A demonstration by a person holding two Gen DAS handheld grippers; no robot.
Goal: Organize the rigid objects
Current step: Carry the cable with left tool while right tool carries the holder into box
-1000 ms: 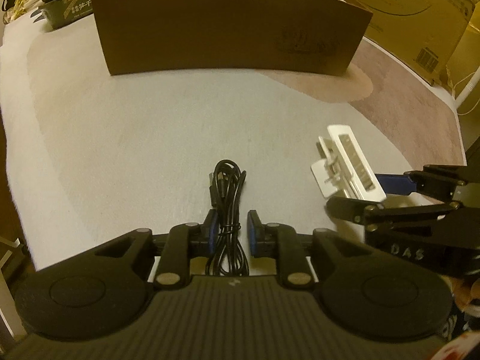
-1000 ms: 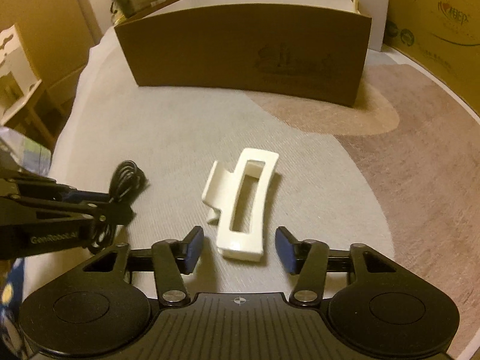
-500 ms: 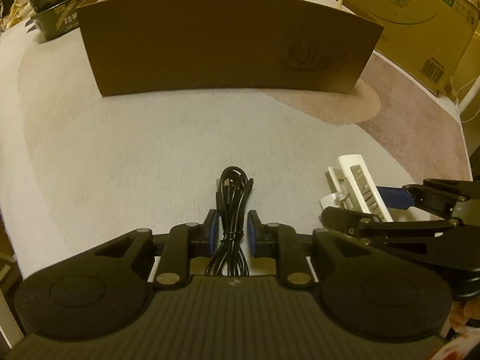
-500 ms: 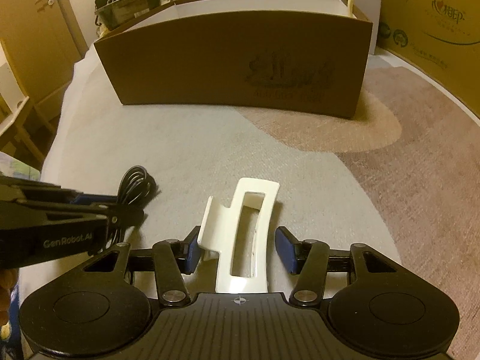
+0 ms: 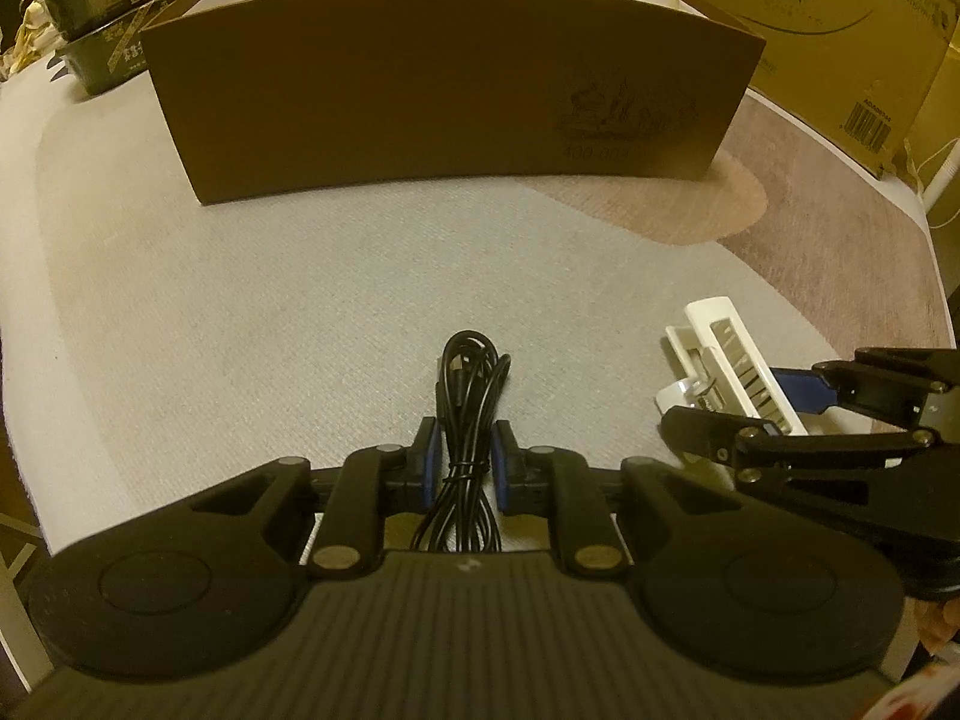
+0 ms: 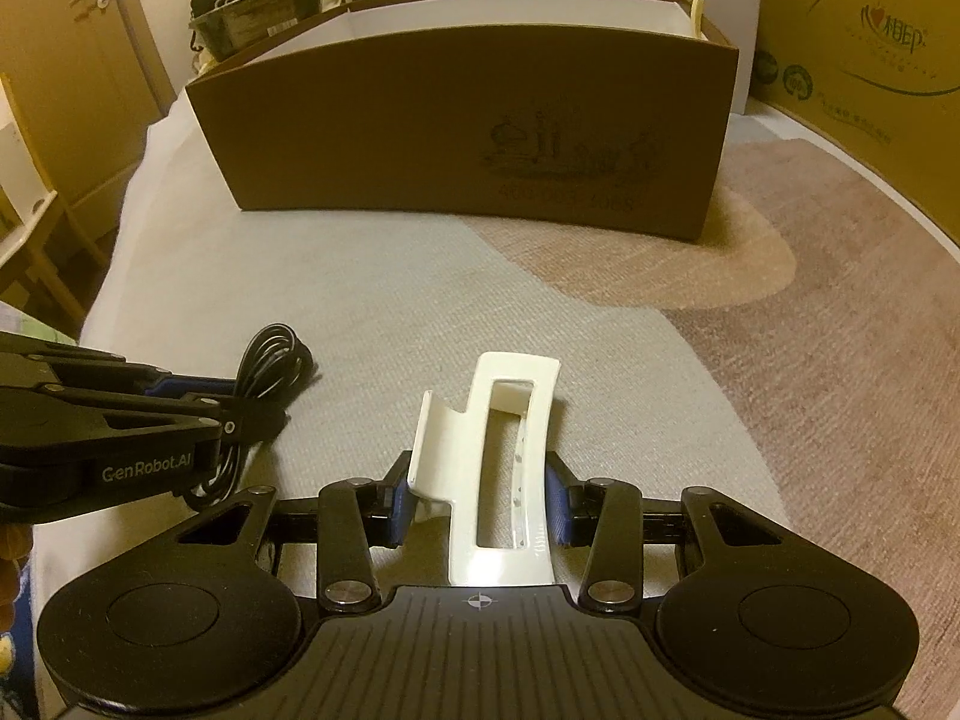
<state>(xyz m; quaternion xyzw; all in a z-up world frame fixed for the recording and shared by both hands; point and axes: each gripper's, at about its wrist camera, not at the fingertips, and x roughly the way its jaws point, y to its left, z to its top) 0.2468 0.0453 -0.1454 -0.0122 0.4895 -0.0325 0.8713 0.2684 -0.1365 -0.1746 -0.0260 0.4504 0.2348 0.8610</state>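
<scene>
My left gripper (image 5: 463, 462) is shut on a bundled black cable (image 5: 470, 396), which sticks out forward between the blue pads above the grey cloth. My right gripper (image 6: 478, 507) is shut on a white hair claw clip (image 6: 501, 456); the clip points forward. The clip also shows in the left wrist view (image 5: 729, 372), held by the right gripper (image 5: 774, 414). The cable (image 6: 264, 372) and the left gripper (image 6: 204, 408) show at the left of the right wrist view. A long open brown cardboard box (image 5: 444, 108) stands ahead, and also shows in the right wrist view (image 6: 468, 126).
A large yellow carton (image 6: 864, 60) stands at the right behind the box. Dark trays with items (image 5: 102, 18) sit at the far left. The cloth surface (image 5: 240, 300) ends at the left and near edges. A wooden chair (image 6: 36, 252) stands left of the surface.
Both grippers moved forward toward the brown box, which looms larger. The right jaws closed onto the white clip. The left gripper kept hold of the cable.
</scene>
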